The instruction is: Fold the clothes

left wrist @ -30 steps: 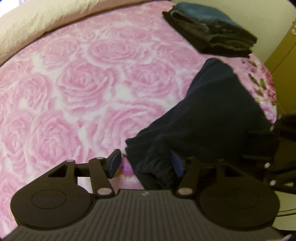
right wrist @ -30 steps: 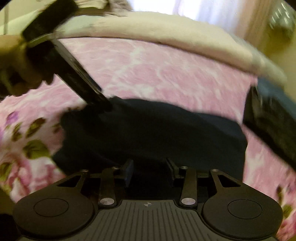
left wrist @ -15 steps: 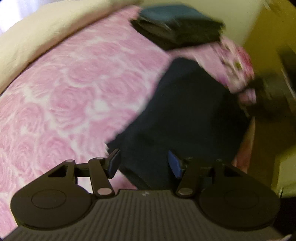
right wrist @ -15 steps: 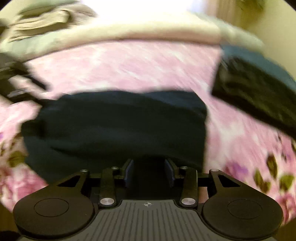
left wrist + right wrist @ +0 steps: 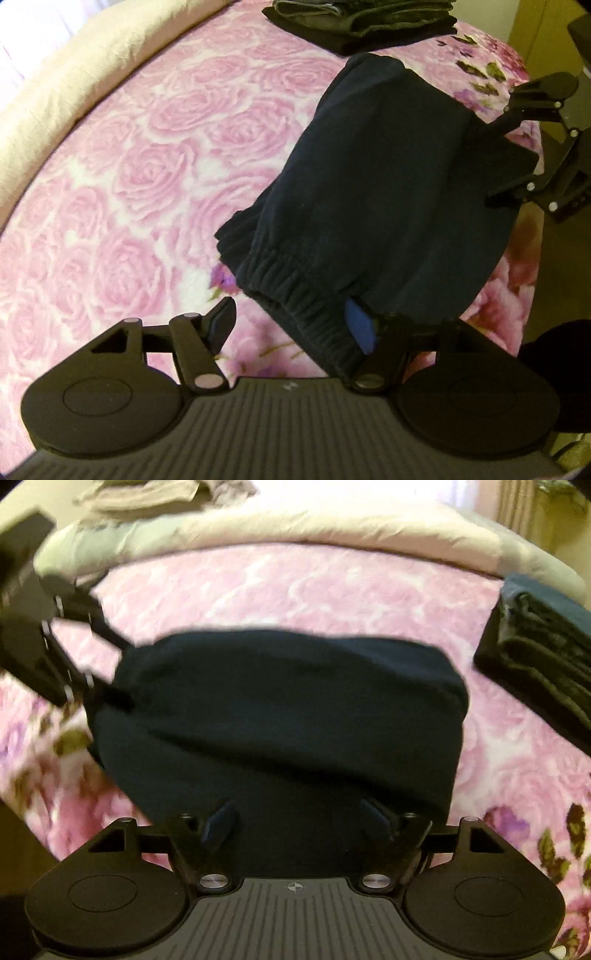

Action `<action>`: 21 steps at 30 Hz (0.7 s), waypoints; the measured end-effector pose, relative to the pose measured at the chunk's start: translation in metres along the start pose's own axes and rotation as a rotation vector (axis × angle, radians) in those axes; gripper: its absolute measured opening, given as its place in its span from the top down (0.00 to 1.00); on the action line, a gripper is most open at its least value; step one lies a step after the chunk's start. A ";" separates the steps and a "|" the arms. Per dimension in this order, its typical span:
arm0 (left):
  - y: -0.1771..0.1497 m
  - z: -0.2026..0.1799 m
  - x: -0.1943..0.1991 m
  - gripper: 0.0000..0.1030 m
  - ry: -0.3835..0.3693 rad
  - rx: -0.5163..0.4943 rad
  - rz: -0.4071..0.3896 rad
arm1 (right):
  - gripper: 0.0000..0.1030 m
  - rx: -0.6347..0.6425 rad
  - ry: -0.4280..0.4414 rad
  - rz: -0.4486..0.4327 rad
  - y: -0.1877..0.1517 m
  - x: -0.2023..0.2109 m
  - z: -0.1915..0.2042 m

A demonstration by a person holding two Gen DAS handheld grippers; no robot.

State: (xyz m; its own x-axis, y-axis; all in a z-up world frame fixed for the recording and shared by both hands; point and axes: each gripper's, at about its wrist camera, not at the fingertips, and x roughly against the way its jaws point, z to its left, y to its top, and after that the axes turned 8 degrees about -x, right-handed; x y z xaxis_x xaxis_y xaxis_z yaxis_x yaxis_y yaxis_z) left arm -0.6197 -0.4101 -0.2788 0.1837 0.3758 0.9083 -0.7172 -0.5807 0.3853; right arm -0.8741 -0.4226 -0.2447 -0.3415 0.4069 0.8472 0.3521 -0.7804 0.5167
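A pink rose-print blanket (image 5: 155, 177) covers the bed, with a cream duvet (image 5: 62, 92) along its far edge. The folded navy sweatpants (image 5: 373, 206) lie near the blanket's edge, close to a stack of folded dark clothes (image 5: 362, 22) (neatly piled). The left gripper (image 5: 291, 325) and the right gripper (image 5: 299, 819) both stand spread wide, with sweatpants fabric between the fingers.

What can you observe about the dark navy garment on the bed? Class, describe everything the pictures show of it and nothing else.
The navy garment looks like thick, fleecy knit, folded into a compact bundle, with a ribbed elastic band along its near edge. It lies on the pink rose blanket, near the bed's edge, apart from the folded dark stack beyond it. The left gripper stands open at the band, one finger under the fabric; the right gripper, open, straddles its opposite edge.
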 end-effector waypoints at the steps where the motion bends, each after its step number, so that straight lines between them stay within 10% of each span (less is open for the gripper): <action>1: 0.000 0.001 -0.002 0.38 0.001 -0.003 -0.002 | 0.25 0.026 -0.008 0.015 -0.002 -0.005 0.000; 6: -0.001 0.005 -0.011 0.26 0.006 -0.019 -0.013 | 0.25 0.049 -0.032 -0.015 0.003 0.007 0.007; 11: -0.010 -0.002 0.016 0.39 0.050 -0.133 -0.092 | 0.25 0.288 -0.052 -0.016 -0.022 0.023 0.052; 21: -0.063 -0.099 0.041 0.18 0.234 -0.635 -0.207 | 0.25 0.695 -0.215 0.091 -0.070 -0.019 0.096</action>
State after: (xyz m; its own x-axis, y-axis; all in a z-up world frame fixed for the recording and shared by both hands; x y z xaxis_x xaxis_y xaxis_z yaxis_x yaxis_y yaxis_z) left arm -0.6335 -0.2862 -0.2815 0.2608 0.6194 0.7405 -0.9496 0.0261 0.3125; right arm -0.8086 -0.3304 -0.2854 -0.1311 0.4949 0.8590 0.8671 -0.3629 0.3414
